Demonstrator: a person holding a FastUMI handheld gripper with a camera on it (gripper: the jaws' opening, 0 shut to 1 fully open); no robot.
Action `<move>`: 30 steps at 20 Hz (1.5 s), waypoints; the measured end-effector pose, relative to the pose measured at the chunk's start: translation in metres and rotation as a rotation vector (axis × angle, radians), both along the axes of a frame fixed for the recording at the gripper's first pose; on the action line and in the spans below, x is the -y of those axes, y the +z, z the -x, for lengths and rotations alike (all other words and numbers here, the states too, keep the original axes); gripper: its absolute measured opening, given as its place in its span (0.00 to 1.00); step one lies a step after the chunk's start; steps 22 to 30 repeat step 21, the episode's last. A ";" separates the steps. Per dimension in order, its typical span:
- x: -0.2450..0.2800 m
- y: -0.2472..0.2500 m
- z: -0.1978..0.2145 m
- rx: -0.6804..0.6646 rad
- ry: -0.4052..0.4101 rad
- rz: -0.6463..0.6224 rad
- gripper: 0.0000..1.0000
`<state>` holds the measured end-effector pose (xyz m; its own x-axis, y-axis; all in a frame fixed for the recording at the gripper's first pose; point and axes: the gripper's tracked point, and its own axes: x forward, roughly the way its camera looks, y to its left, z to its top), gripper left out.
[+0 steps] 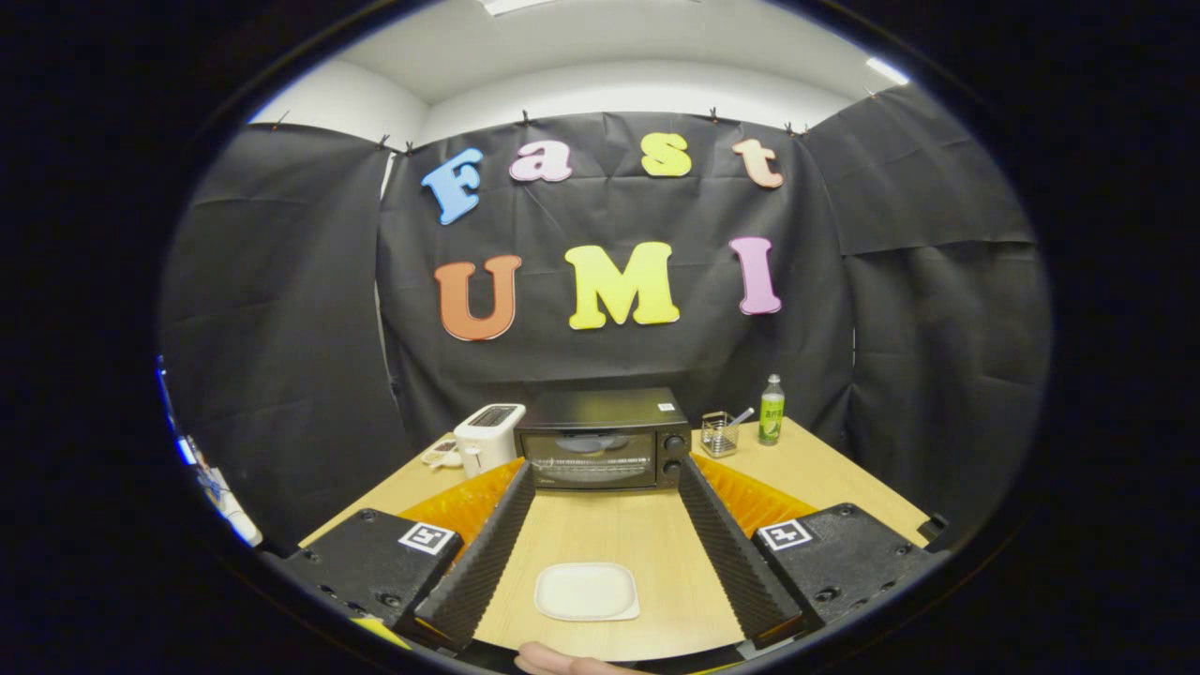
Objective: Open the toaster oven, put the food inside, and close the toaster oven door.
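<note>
In the gripper view, the gripper (605, 478) stands spread wide with nothing held, its two ribbed fingers (483, 553) flanking a flat, rounded-square white plate (587, 592) on the pale wood-grain table (825, 469). Just ahead of the fingertips sits the boxy black toaster oven (603, 439), its glass door closed and two round knobs on its right side. A white toaster (488, 437) stands at its left, a small wire basket (719, 434) and a green-labelled bottle (772, 410) at its right, and a fingertip (553, 662) shows below the plate.

Black toaster oven (603, 441), white plate (587, 592), pale wood table (609, 534), seemingly green bottle (772, 411)
</note>
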<state>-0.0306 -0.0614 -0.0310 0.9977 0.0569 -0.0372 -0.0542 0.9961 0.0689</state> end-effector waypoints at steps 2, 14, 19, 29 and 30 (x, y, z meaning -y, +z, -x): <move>-0.002 -0.003 0.001 -0.008 0.004 0.005 1.00; -0.009 -0.005 0.002 -0.008 0.018 0.037 1.00; -0.012 -0.004 0.004 -0.001 0.026 0.051 1.00; -0.014 -0.004 0.004 -0.002 0.033 0.050 1.00; -0.014 -0.004 0.004 -0.002 0.033 0.050 1.00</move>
